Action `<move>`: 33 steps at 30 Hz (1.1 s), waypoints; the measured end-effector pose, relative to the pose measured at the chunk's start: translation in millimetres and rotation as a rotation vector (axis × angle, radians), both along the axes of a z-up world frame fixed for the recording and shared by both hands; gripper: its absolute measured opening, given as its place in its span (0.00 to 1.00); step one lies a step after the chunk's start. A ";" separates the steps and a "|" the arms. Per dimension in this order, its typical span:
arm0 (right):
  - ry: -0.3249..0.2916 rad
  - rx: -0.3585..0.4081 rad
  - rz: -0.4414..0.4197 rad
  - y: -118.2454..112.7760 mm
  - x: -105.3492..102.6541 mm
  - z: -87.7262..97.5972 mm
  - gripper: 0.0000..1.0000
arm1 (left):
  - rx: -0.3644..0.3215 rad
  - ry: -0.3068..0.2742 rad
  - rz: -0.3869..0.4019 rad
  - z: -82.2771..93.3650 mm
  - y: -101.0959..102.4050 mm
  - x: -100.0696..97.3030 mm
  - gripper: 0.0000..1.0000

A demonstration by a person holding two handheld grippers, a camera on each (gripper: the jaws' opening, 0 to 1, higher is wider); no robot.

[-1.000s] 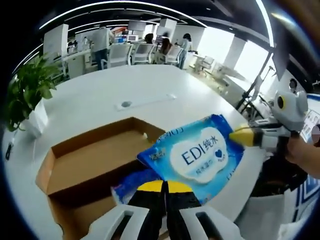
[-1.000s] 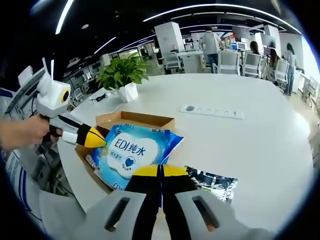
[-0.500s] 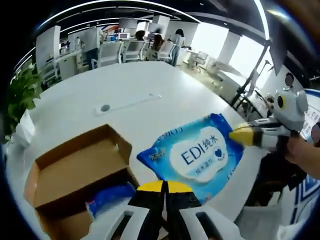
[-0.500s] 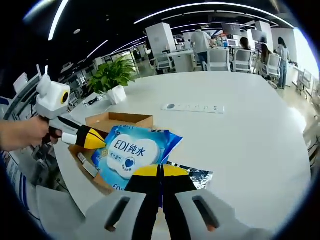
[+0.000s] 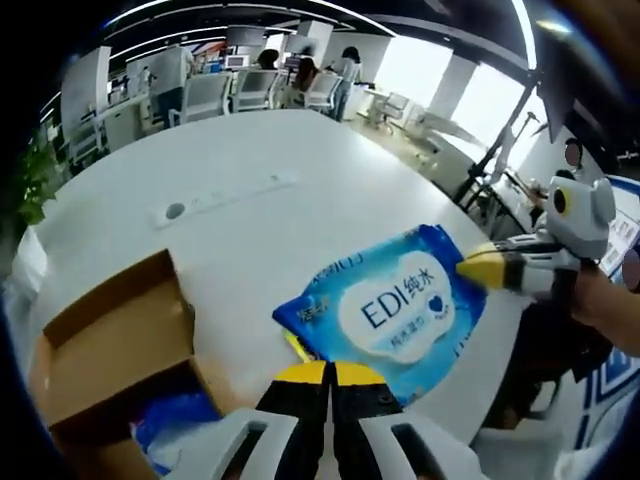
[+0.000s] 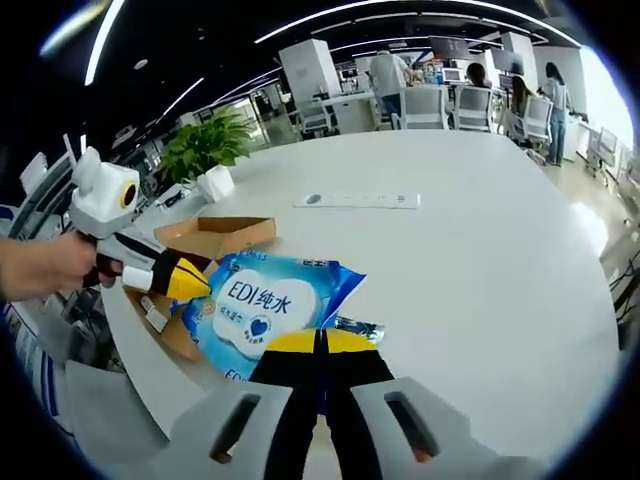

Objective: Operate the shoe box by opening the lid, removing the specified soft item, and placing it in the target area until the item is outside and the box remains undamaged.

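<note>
Two grippers — left [image 5: 330, 372] and right [image 6: 320, 342] — clamped on opposite edges of the wipes pack [image 5: 393, 308], held above the table [image 5: 250, 150], beside the open box [image 5: 100, 330]. Best lowered level onto bare table well apart from the box — both releasing together.

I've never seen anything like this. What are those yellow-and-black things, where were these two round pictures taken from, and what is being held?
There is no robot here: a person holds a hand tool, a gripper with two jaws, in each hand. A fisheye camera rides on each one, hence the round pictures. In the left gripper view, the left gripper rises from the bottom, and the right gripper comes in from the right, held by a hand. The right gripper view looks back from the other side. Both grippers are shut on opposite edges of a blue wet-wipes pack, holding it above a large white table. An open cardboard shoe box sits on the table beside it, with another blue packet near it.
</note>
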State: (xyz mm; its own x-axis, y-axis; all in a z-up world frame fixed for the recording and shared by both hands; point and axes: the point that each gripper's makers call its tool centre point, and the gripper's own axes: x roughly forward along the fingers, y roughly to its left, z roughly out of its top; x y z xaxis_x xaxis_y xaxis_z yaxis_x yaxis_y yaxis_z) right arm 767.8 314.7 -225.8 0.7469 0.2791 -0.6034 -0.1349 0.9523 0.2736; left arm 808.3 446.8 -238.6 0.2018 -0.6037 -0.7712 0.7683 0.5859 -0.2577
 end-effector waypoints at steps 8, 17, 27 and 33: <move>0.033 0.008 0.001 -8.8 -3.4 -20.5 0.00 | 0.020 0.025 -0.006 -17.9 -7.6 -3.6 0.00; 0.069 0.018 0.011 -10.8 -0.1 -41.0 0.00 | 0.049 0.062 -0.007 -38.6 -7.9 -0.7 0.00; 0.124 0.029 0.018 -11.2 -0.5 -68.8 0.00 | 0.080 0.103 -0.005 -64.4 -9.3 -1.0 0.00; 0.146 0.034 0.016 -13.8 1.2 -82.0 0.00 | 0.092 0.118 -0.005 -74.1 -11.2 -0.2 0.00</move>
State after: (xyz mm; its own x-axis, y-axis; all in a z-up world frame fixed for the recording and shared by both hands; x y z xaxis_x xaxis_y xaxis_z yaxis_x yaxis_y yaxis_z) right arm 769.0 300.9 -307.9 0.6475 0.3119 -0.6953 -0.1061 0.9404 0.3230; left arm 808.2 435.6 -312.7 0.1031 -0.5299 -0.8418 0.7390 0.6073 -0.2918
